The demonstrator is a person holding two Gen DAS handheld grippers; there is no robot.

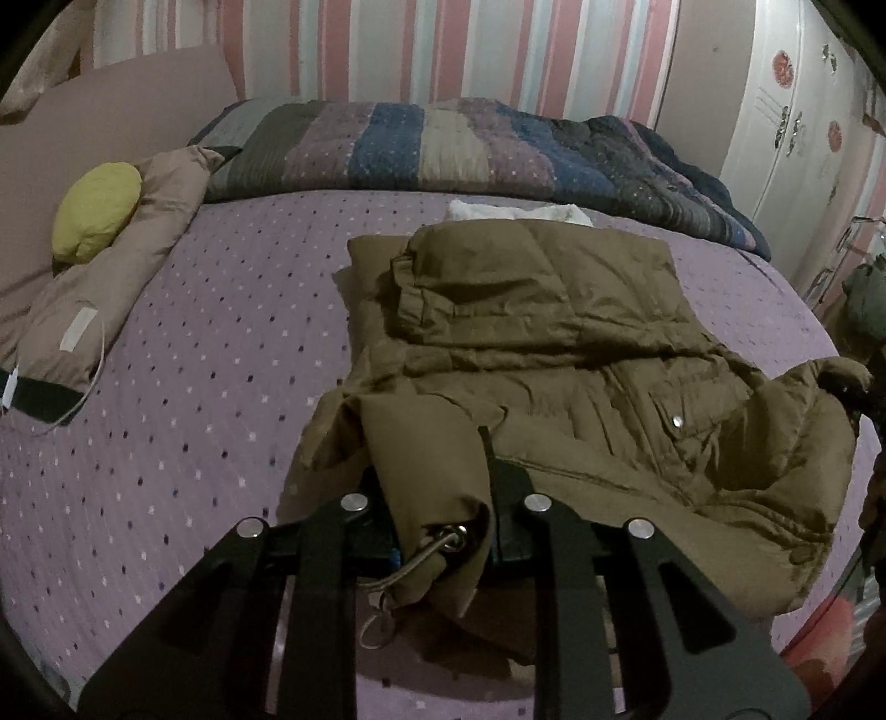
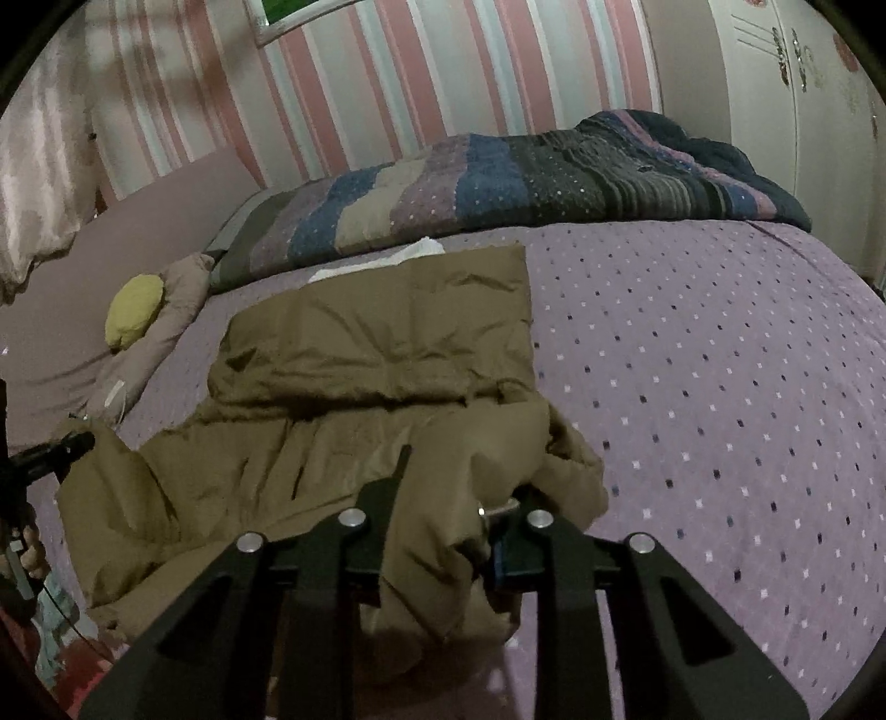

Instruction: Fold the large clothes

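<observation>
Two grippers nearest, one at each near corner of an olive padded jacket [image 1: 554, 354]. Left gripper [image 1: 437, 498] pinched on a bunched corner of that jacket, with a metal eyelet and a grey drawcord loop [image 1: 382, 620] dangling between the black fingers [image 1: 498, 471]. Right gripper [image 2: 454, 498] likewise clamped on a thick fold of the same fabric, a small metal ring showing just beside one finger. Beyond, spread across the middle of a lilac bedspread [image 2: 720, 360] dotted with small white and dark squares, far half folded back over itself into a flat rectangle, near half rumpled. Touching the jacket's far edge, a bit of white cloth [image 1: 515, 211]. Off to the left, well apart, a beige garment [image 1: 111, 288] with a yellow-green cushion [image 1: 97, 213] resting on it. Farther back, along the whole far edge of the bed, a rolled patchwork quilt [image 1: 443, 149] in blue, purple and grey. Behind that, pink-and-white striped wallpaper [image 1: 443, 50], and at far right a white wardrobe [image 1: 797, 111] with red round decorations.
</observation>
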